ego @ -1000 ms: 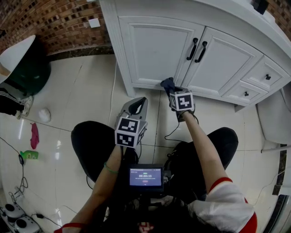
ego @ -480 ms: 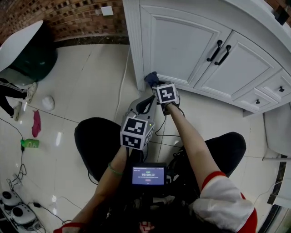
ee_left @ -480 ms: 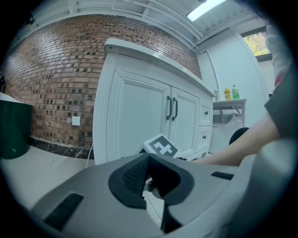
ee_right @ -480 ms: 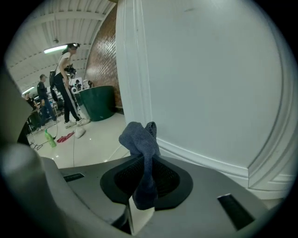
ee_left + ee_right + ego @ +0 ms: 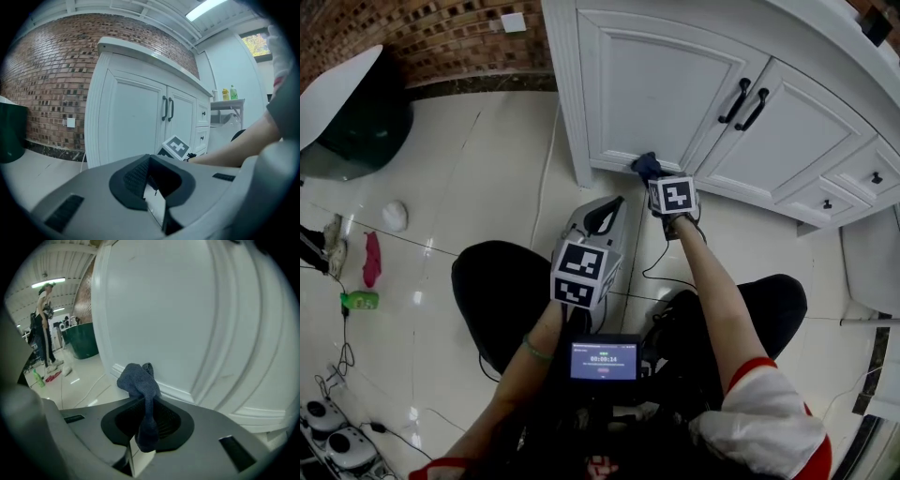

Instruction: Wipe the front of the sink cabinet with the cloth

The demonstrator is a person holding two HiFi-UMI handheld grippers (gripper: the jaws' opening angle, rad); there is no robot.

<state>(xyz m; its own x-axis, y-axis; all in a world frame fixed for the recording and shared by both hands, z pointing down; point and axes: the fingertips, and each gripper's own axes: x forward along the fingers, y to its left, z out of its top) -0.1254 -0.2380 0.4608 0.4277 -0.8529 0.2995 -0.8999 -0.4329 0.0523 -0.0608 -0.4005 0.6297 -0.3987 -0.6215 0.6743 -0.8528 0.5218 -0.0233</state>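
Note:
The white sink cabinet [image 5: 675, 84] has two panelled doors with black handles [image 5: 741, 98]. My right gripper [image 5: 653, 178] is low at the foot of the left door, shut on a dark blue cloth [image 5: 645, 166]. In the right gripper view the cloth [image 5: 138, 380] bunches above the jaws and presses against the cabinet's bottom rail [image 5: 178, 392]. My left gripper [image 5: 612, 206] hangs back over the floor, a little left of the right one, shut with nothing in it. The left gripper view shows the cabinet front [image 5: 131, 122] and the right gripper's marker cube [image 5: 177, 146].
A dark green bin [image 5: 356, 112] with a white lid stands at the left by the brick wall. A white wad [image 5: 394, 216], a pink item [image 5: 371, 258], a green bottle [image 5: 358, 300] and cables lie on the tiled floor. Drawers [image 5: 848, 187] are at the cabinet's right.
The right gripper with the cloth slid left along the bottom rail to the cabinet's left corner, then back right under the left door. The left gripper stayed put.

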